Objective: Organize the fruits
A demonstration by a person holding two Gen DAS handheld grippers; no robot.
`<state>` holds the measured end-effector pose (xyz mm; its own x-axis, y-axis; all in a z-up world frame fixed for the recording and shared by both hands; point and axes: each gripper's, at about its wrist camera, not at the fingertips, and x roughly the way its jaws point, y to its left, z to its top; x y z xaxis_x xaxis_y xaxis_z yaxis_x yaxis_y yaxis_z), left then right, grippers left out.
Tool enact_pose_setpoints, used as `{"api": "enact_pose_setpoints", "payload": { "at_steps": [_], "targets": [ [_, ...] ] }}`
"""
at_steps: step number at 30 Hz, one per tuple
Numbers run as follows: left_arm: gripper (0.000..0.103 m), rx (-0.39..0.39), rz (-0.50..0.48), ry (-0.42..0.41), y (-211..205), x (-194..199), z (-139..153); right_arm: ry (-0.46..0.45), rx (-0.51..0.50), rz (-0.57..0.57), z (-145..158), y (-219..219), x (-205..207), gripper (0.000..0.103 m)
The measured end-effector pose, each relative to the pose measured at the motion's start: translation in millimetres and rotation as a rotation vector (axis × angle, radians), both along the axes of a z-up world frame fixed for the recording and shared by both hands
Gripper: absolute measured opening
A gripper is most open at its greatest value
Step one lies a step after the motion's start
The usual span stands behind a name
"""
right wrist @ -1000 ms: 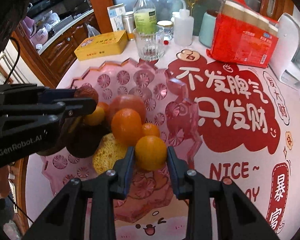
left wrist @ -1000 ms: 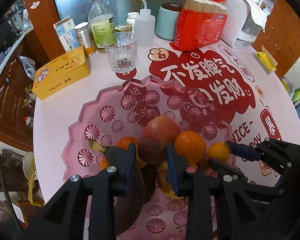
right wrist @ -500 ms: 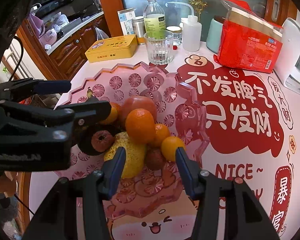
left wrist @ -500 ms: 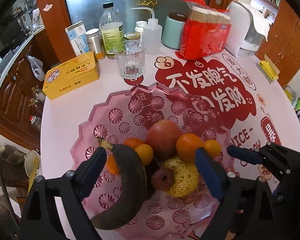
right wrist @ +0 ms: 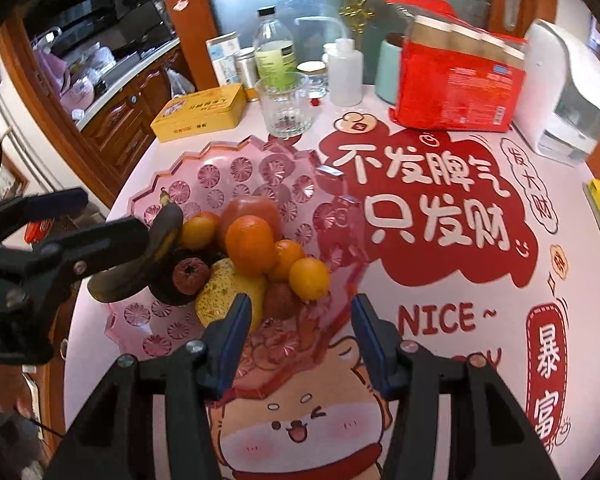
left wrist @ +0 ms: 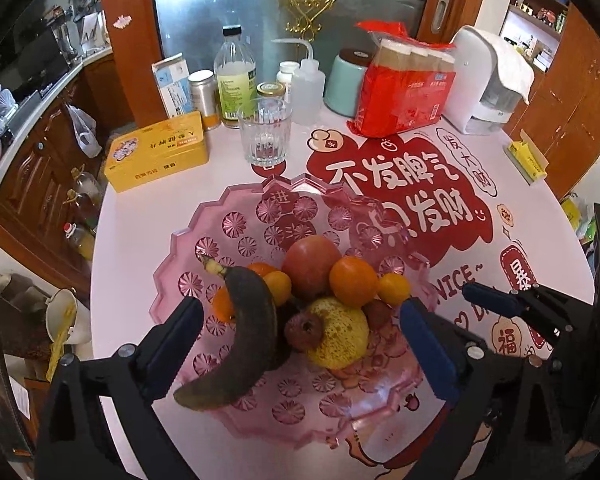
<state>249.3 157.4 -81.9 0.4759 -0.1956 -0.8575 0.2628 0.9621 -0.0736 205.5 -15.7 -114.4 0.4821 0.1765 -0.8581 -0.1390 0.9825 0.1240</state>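
Left wrist: left gripper (left wrist: 300, 344) is seen spread wide, nothing held; fruits are piled in pink tray (left wrist: 260, 208) just ahead, banana (left wrist: 244, 328) nearest, long axis along the fingers.

Right wrist: right gripper (right wrist: 300, 328) is seen wide, empty; small orange (right wrist: 309, 279) lies just ahead, between fingertips' line.

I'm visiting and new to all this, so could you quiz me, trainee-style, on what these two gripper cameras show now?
1. True or false: the left gripper is clamped on the blackened banana.
2. Which fruit sits nearest the right gripper? A) red apple B) small orange C) banana
3. Fill in: all the fruit lies in the pink ____.

Key: 1 false, both grippers are open and hold nothing. 2 B. 3 glass fruit dish.
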Motion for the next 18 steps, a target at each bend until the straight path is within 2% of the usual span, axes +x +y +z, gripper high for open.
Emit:
{"api": "enact_pose_setpoints", "payload": {
  "at_steps": [7, 12, 18],
  "targets": [
    [0.098, -0.026, 0.009, -0.029, -6.4, -30.4, 21.8, -0.039, 0.014, -0.017, 22.5, -15.4, -21.4, 0.052],
    [0.098, -0.053, 0.008, -0.008, -17.2, -50.4, 32.5, -0.078, 0.009, -0.018, 37.5, -25.3, -42.0, 0.063],
    [0.098, -0.062, 0.042, -0.008, -28.6, -77.8, 42.0, -0.104, 0.015, -0.003, 49.1, -41.7, -66.9, 0.064]
  ]
}}
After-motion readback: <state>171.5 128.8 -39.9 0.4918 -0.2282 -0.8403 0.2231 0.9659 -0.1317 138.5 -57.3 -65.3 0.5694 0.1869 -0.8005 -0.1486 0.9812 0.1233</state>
